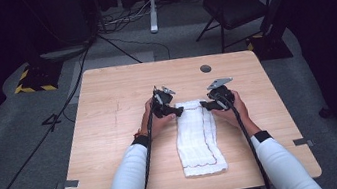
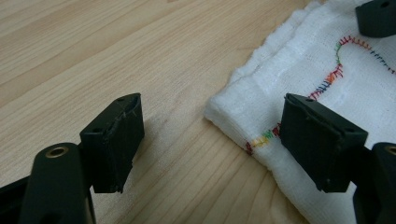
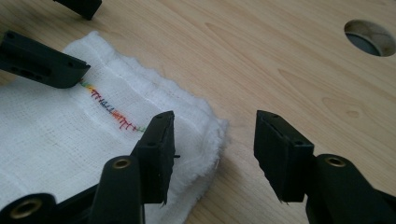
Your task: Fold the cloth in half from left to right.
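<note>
cloth (image 1: 197,138): white gauze I folded into a long strip (several layers), rainbow stitching along its hem
pose: flat, lengthwise away from me
place: mid tabletop (image 1: 108,113)

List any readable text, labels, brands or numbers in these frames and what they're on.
None readable.
Folded white gauze cloth: no print or tag, just a multicoloured stitched line on it.
Light wooden table: unmarked; a round cable hole near its far edge.
Yellow-and-black striped base on the floor: hazard stripes, no words.
Black gripper jaws: no markings.
</note>
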`<action>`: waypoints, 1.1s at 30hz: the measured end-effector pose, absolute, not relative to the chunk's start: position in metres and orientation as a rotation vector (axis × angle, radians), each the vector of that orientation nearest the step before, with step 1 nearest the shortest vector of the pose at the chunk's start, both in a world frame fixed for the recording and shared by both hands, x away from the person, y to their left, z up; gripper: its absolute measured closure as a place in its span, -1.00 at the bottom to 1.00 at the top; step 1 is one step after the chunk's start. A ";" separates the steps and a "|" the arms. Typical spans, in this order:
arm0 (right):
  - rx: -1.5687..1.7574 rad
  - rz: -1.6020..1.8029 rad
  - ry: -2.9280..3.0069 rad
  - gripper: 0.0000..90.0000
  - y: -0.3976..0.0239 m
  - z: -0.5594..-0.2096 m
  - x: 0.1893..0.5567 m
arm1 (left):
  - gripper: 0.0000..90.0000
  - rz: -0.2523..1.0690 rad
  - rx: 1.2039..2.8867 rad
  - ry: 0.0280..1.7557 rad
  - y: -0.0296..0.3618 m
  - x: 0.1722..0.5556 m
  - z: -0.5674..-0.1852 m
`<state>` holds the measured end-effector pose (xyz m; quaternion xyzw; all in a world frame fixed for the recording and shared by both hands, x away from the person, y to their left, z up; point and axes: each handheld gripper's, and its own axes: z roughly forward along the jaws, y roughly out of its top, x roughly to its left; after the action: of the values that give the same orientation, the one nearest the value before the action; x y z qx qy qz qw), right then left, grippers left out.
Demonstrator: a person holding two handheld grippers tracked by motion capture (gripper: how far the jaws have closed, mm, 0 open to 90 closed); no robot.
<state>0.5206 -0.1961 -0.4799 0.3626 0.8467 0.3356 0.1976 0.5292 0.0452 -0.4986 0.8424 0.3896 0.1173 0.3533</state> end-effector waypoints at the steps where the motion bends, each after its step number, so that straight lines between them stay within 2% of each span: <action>1: 1.021 0.938 2.372 0.09 -0.195 -0.482 0.522 | -0.51 0.309 2.181 1.004 0.045 0.529 -0.499; 6: 1.048 0.924 2.400 0.07 -0.193 -0.489 0.527 | -0.51 0.321 2.199 0.970 0.044 0.530 -0.499; 9: 1.046 0.938 2.413 0.18 -0.193 -0.490 0.528 | -0.42 0.307 2.211 0.944 0.044 0.531 -0.498; 11: 1.054 0.960 2.434 0.35 -0.193 -0.490 0.530 | -0.19 0.281 2.229 0.907 0.042 0.531 -0.496; 13: 1.050 0.969 2.449 0.42 -0.192 -0.490 0.530 | 0.00 0.246 2.251 0.892 0.041 0.532 -0.493; 18: 1.064 1.017 2.468 0.69 -0.193 -0.491 0.532 | 0.64 0.159 2.226 0.876 0.042 0.535 -0.493; 19: 1.069 1.016 2.468 0.72 -0.193 -0.490 0.533 | 0.70 0.142 2.222 0.879 0.042 0.536 -0.493; 25: 1.038 0.947 2.458 0.85 -0.187 -0.487 0.537 | 0.78 0.201 2.242 0.882 0.038 0.541 -0.491; 33: 1.012 0.951 2.381 0.87 -0.184 -0.477 0.538 | 0.81 0.326 2.259 0.872 0.032 0.545 -0.481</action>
<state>0.5383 -0.1837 -0.4769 0.3605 0.8477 0.3388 0.1914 0.5448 0.0321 -0.4810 0.8688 0.3355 0.1255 0.3419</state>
